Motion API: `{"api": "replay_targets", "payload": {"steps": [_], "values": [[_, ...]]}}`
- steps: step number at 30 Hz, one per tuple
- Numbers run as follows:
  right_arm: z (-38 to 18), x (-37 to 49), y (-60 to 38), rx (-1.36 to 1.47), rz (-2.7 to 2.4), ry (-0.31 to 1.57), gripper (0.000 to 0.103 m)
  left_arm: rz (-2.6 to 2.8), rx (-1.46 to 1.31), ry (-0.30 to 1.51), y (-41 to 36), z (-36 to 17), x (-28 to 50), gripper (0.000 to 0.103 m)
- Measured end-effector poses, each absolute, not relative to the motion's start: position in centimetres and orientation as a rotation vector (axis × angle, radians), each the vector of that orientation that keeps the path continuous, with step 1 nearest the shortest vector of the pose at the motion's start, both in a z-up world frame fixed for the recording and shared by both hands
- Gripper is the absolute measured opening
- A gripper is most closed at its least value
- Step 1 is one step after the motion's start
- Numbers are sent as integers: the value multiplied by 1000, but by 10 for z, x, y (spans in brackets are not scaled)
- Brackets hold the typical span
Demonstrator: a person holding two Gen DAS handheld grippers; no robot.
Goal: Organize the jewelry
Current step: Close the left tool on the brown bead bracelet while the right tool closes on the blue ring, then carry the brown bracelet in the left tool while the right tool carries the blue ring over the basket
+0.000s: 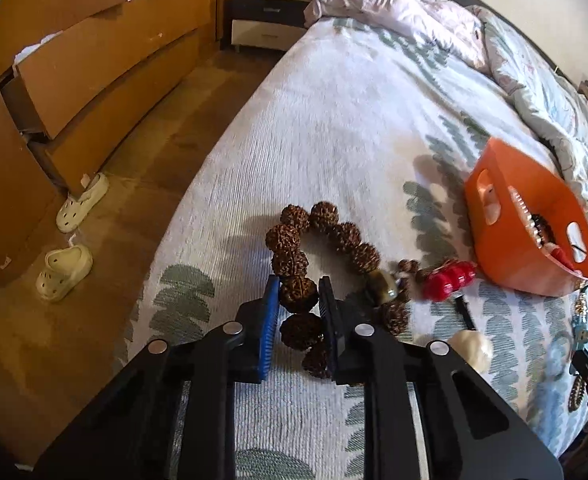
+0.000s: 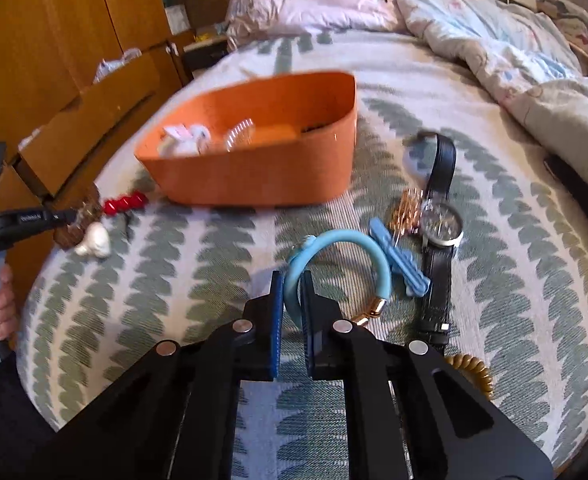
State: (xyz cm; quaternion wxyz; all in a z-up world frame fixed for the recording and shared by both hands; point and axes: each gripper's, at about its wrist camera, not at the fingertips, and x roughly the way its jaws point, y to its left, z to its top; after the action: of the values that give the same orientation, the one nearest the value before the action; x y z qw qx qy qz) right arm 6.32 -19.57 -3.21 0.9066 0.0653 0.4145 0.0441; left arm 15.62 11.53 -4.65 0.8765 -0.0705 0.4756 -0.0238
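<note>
My left gripper [image 1: 299,294] is shut on a brown seed-bead bracelet [image 1: 326,232] that lies in a loop on the bed. My right gripper [image 2: 293,294] is shut on a light blue bangle [image 2: 346,240] with gold ends. An orange basket [image 2: 254,176] stands on the bed ahead of the right gripper and holds a few pieces; in the left wrist view the basket [image 1: 510,248] is to the right. A red bead piece [image 1: 448,278], a white piece [image 1: 474,348] and a greenish stone [image 1: 382,286] lie between bracelet and basket.
A black-strap watch [image 2: 440,224], a blue clip [image 2: 400,260], a gold piece [image 2: 406,210] and a coiled tan hair tie [image 2: 476,372] lie right of the bangle. A crumpled duvet [image 2: 494,48] covers the far bed. Wooden drawers [image 1: 94,68] and slippers [image 1: 64,274] are left.
</note>
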Motion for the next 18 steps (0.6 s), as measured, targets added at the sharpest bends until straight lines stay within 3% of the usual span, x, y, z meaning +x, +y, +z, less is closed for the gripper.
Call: {"api": "replay_targets", "payload": {"steps": [18], "values": [[15,56,-191,220,191,724,10,-162,-168,821,93,15,145,20]]}}
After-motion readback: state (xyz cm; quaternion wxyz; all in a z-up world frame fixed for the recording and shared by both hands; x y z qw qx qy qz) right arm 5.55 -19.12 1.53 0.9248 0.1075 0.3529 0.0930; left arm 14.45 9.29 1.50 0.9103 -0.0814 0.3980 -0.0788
